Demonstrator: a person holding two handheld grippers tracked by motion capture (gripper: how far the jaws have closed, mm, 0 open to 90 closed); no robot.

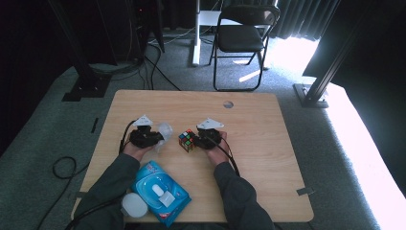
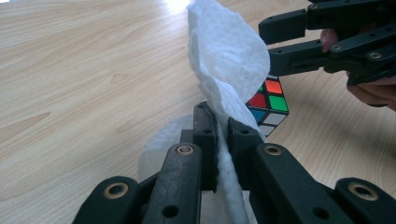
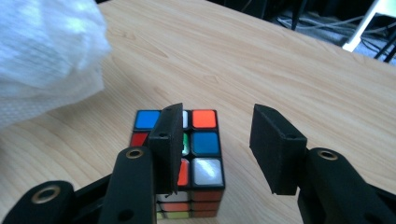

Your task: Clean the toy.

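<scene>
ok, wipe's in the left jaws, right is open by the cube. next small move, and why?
Probably close the right gripper on the cube: its jaws stand open, one already over the cube's top, and nothing steadies it. The left gripper already pinches the wipe beside it.

no readable text, labels or numbers anywhere

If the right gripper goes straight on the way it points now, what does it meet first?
Probably the cube. It sits just ahead of the open right gripper, behind its left jaw, though depth is hard to judge.
</scene>
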